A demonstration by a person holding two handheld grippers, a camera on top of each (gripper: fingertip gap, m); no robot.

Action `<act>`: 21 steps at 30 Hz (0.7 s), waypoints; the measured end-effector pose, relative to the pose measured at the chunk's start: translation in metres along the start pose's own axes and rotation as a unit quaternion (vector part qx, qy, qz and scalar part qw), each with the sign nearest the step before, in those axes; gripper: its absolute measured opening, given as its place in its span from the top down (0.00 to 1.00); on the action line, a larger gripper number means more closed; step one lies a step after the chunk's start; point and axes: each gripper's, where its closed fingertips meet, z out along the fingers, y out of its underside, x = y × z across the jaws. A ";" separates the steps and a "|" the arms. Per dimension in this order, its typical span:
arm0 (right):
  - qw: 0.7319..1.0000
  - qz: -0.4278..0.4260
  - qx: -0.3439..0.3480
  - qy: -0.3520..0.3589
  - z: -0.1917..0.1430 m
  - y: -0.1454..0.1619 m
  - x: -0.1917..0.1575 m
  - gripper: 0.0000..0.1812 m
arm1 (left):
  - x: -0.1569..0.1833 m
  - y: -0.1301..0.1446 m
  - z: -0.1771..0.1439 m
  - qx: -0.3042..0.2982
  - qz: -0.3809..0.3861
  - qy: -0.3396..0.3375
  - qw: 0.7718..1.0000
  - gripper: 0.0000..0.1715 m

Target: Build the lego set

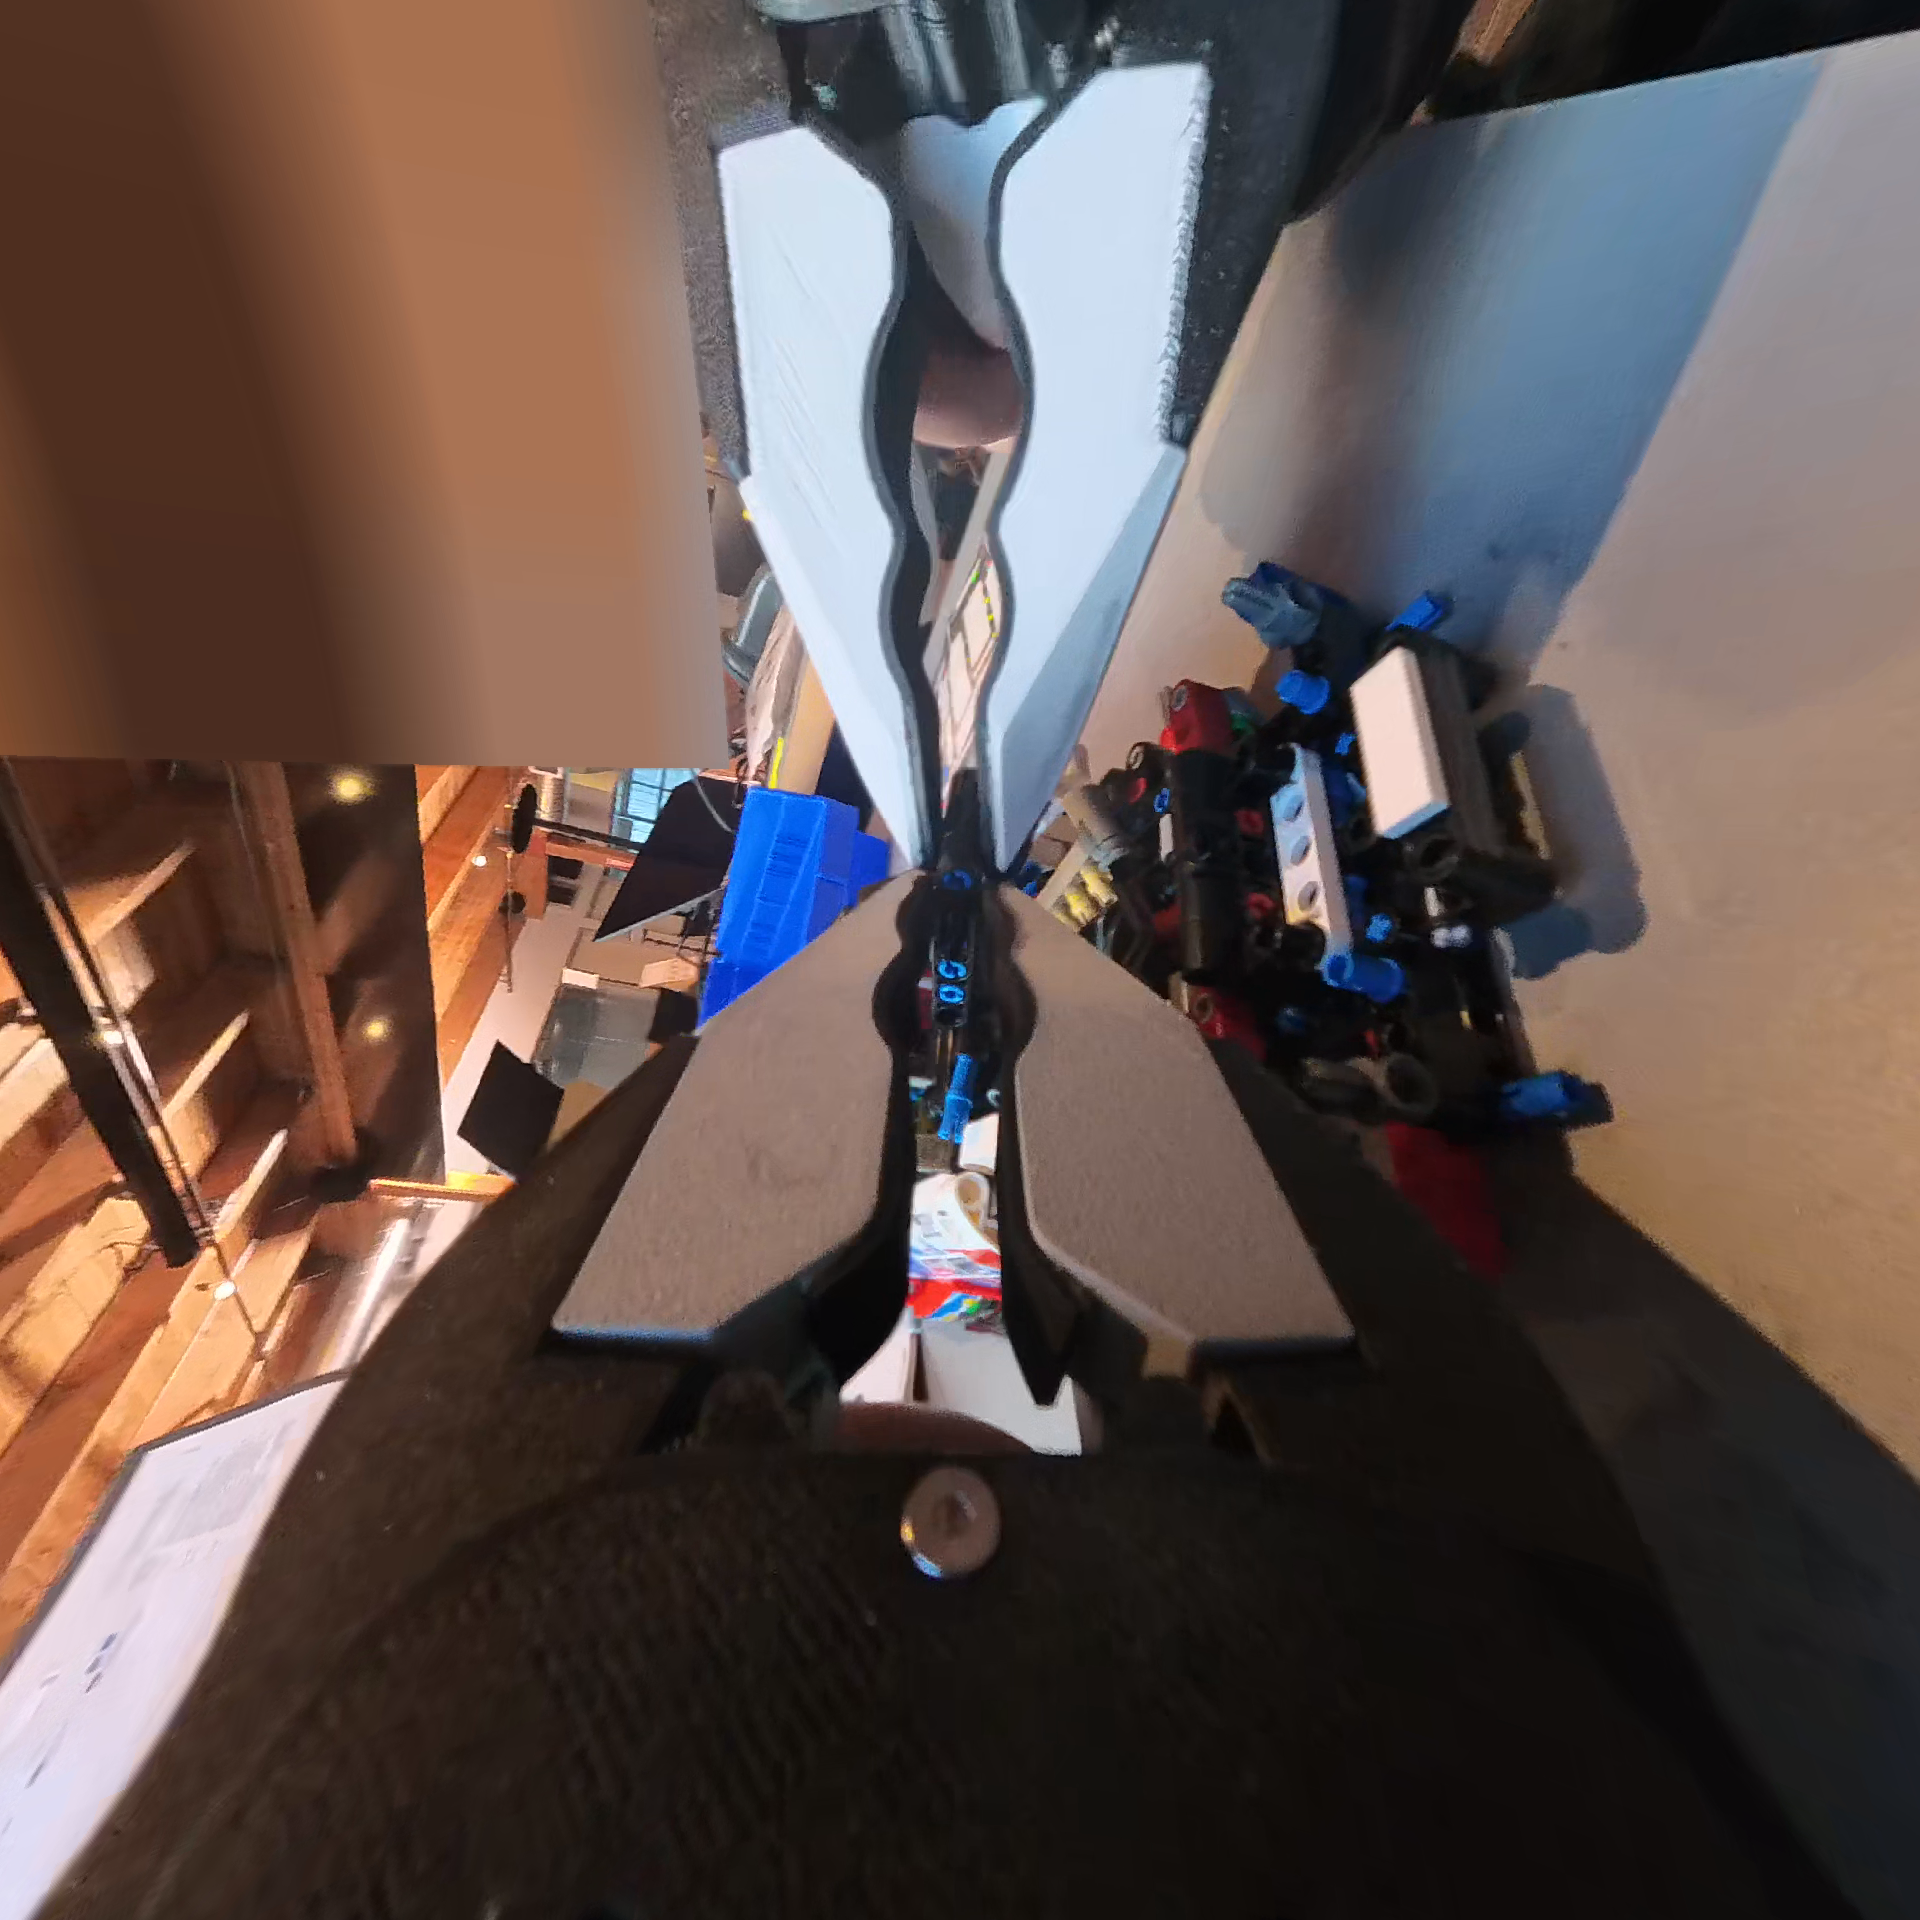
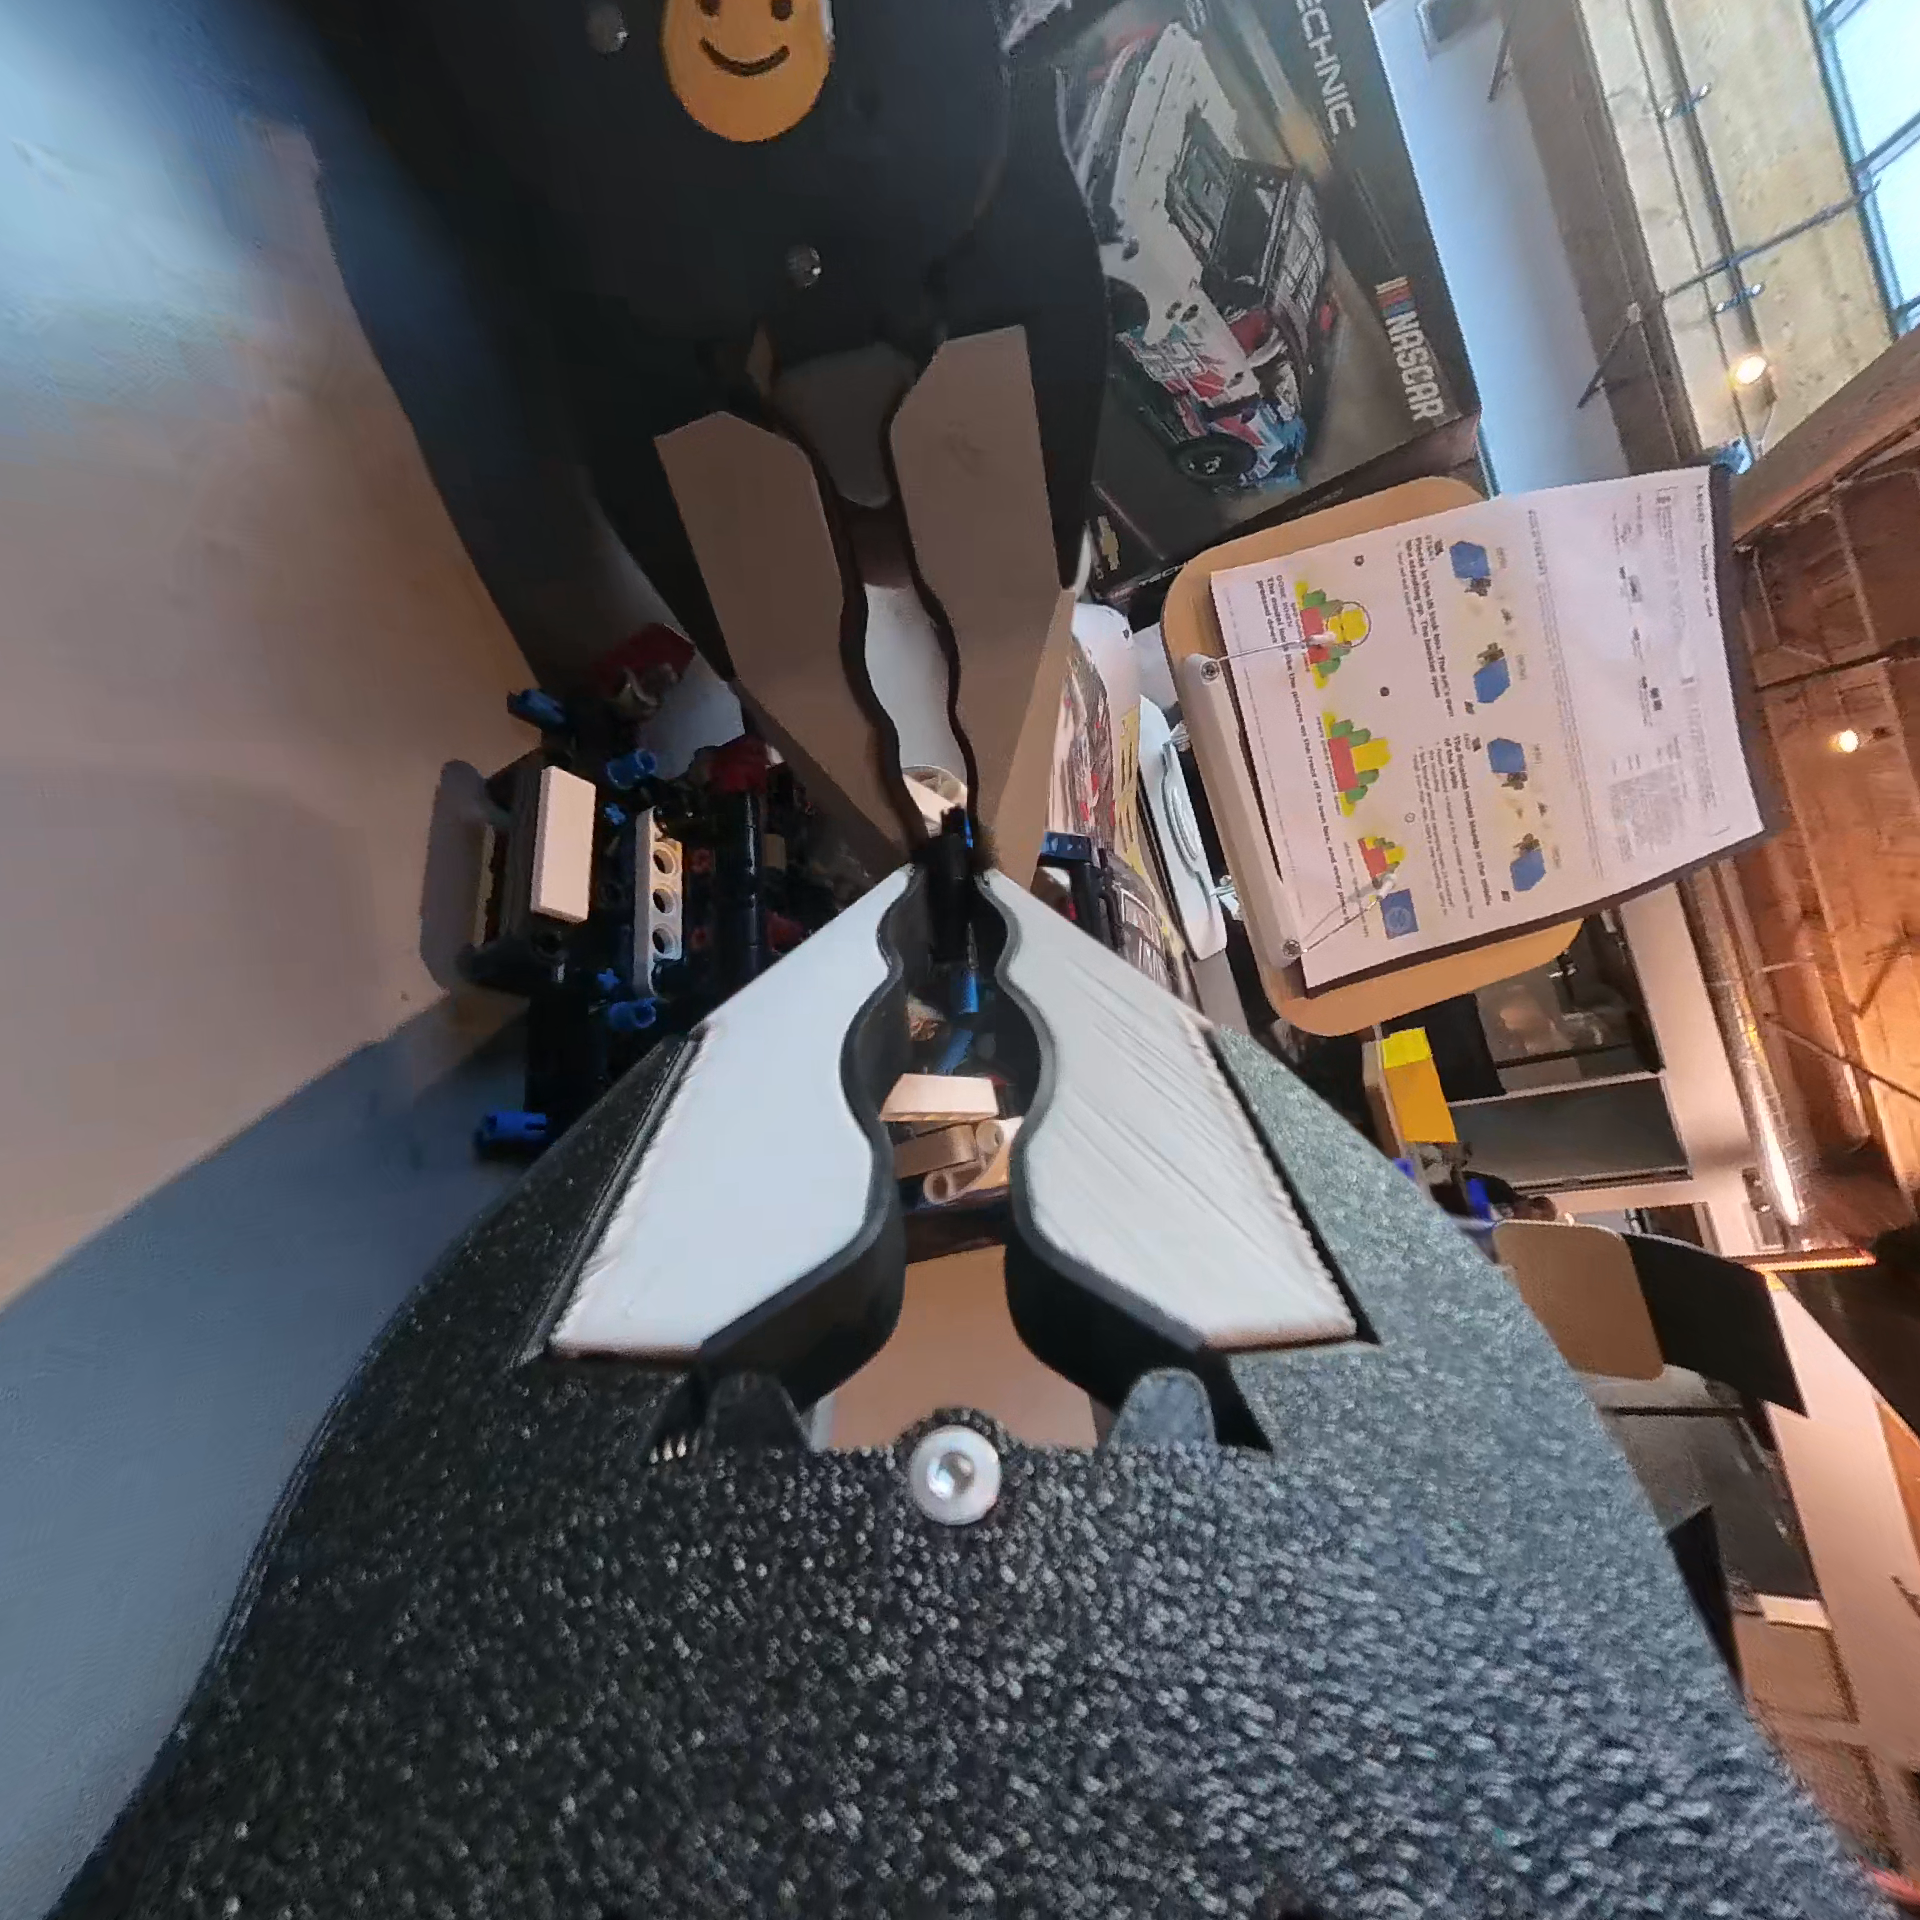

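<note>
The left tongs point(image 1: 956, 883) and the right tongs point(image 2: 951, 883) meet tip to tip above the bench point(image 1: 1714, 416), each closed on an end of one small black beam point(image 1: 951, 966) with blue pins. In the left wrist view the beam runs back between the dark fingers point(image 1: 790, 1122), a loose-looking blue pin point(image 1: 958, 1091) just behind it. In the right wrist view the same beam point(image 2: 948, 904) sits pinched at the white fingers' point(image 2: 769, 1122) tips.

The part-built model point(image 1: 1351, 883), black with red and blue pins, a white holed beam point(image 1: 1311, 862) and a white tile point(image 1: 1403, 743), lies on the bench just beside the joined tips, apart from them. In the right wrist view the model point(image 2: 623, 883) lies to the left of the tongs. A blue pin point(image 2: 509, 1127) lies on the bench near it.

Behind stands a set box point(image 2: 1299, 291) picturing a white race car; it bears printed branding. Beside it a clipboard point(image 2: 1247, 831) holds a printed sheet point(image 2: 1507, 727) with coloured brick diagrams and text. The left tongs' body carries a yellow smiley badge point(image 2: 746, 62). A blue bin point(image 1: 790, 894) stands farther off.
</note>
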 end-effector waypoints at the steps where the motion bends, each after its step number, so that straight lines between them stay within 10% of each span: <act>1: 1.000 0.008 -0.002 -0.001 0.000 0.000 0.001 0.96 | -0.001 0.000 0.000 -0.005 0.006 -0.007 1.000 0.96; 14: 0.998 0.056 0.031 -0.022 -0.007 -0.008 -0.004 0.97 | 0.000 -0.002 -0.002 0.003 -0.030 0.010 1.000 0.97; 21: 0.908 0.403 0.049 -0.100 -0.020 0.033 0.032 0.91 | -0.004 -0.005 -0.004 0.033 -0.052 0.010 0.998 0.97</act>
